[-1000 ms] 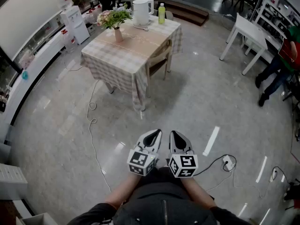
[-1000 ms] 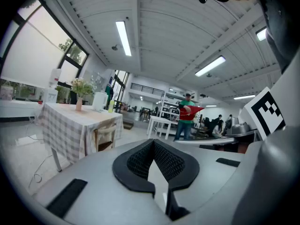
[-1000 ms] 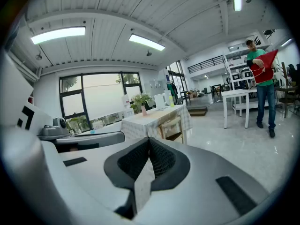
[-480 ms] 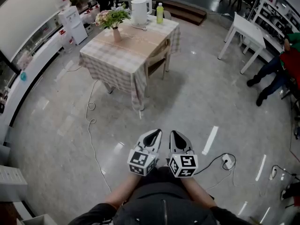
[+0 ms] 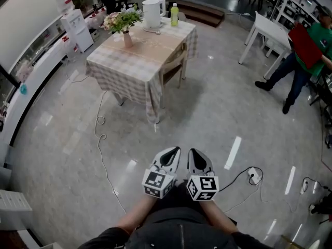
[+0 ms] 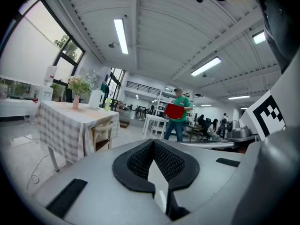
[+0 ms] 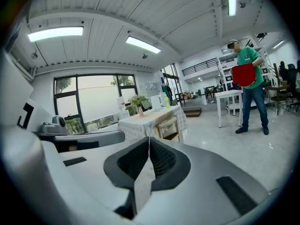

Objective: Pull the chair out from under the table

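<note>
A wooden chair (image 5: 175,66) is tucked under the right side of a table (image 5: 132,66) with a checked cloth, far ahead of me at the upper left of the head view. The same chair (image 6: 102,134) shows small in the left gripper view, and the chair (image 7: 169,127) again in the right gripper view. My left gripper (image 5: 173,152) and right gripper (image 5: 194,153) are held side by side near my body, well short of the chair. Both are shut with nothing between the jaws.
On the table stand a flower vase (image 5: 126,38), a white kettle (image 5: 153,13) and a green bottle (image 5: 174,14). A person in green with a red box (image 5: 303,45) stands at the right by a white table (image 5: 270,32). Cables (image 5: 101,139) and a power plug (image 5: 253,176) lie on the floor.
The table and chair have shifted slightly up and left in the head view. The person at the right has come further into view, holding a red box. Both grippers stay shut.
</note>
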